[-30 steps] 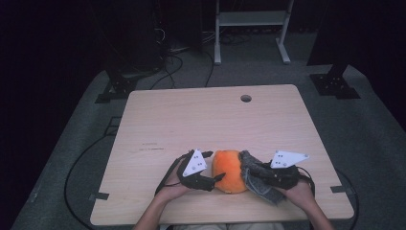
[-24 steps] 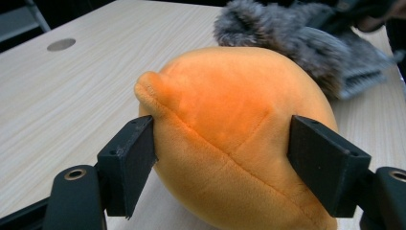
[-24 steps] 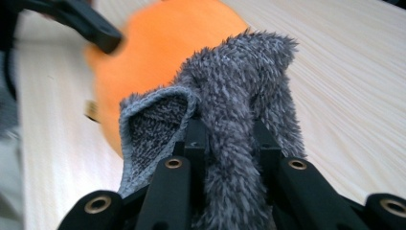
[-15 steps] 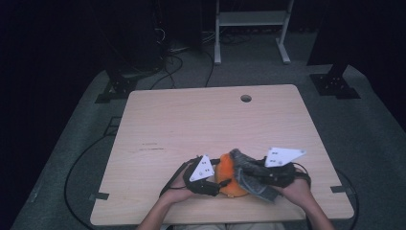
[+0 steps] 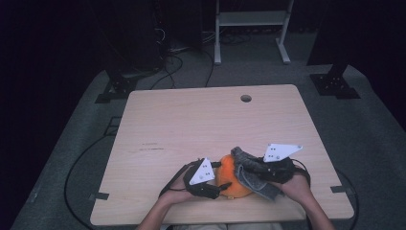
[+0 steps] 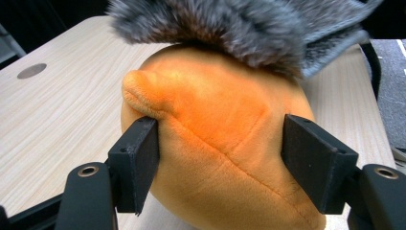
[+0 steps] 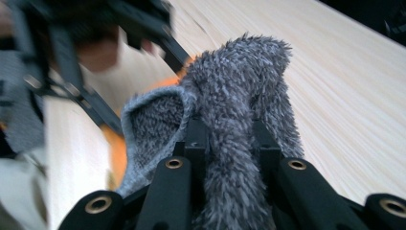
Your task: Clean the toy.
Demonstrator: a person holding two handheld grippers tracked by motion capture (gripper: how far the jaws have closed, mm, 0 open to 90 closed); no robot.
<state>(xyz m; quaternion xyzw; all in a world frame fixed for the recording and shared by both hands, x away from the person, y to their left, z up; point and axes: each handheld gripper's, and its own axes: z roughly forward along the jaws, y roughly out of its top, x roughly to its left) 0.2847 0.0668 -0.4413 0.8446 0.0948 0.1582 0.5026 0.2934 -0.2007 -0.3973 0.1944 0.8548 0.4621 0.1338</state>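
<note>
- Two claws are worked at the near edge of the table (image 5: 191, 120), one in each hand, with an orange plush ball (image 5: 230, 179) between them.
- The orange plush ball is seen resting on the table close to its near edge, slightly right of the middle, well apart from the round hole (image 5: 246, 98) near the table's far edge.
- The left claw (image 5: 221, 184) is placed against the ball's left side; in the left gripper view the left claw (image 6: 222, 158) is seen with its two black pads (image 6: 139, 158) set on either side of the ball, pressed into the plush, its jaws having just been closing onto it.
- A grey furry cloth (image 5: 251, 170) is draped over the ball's top and right side; in the left gripper view the grey furry cloth (image 6: 239, 28) is seen lying across the top of the orange plush ball (image 6: 215, 124).
- The right claw (image 5: 249, 172) is held just right of the ball; in the right gripper view the right claw (image 7: 230, 148) is seen drawn narrow, with a fold of the grey furry cloth (image 7: 234, 110) pinched between its jaws.
- The left claw's hand (image 5: 177, 194) and the right claw's hand (image 5: 297, 184) are seen at the table's near edge, on either side of the ball.
</note>
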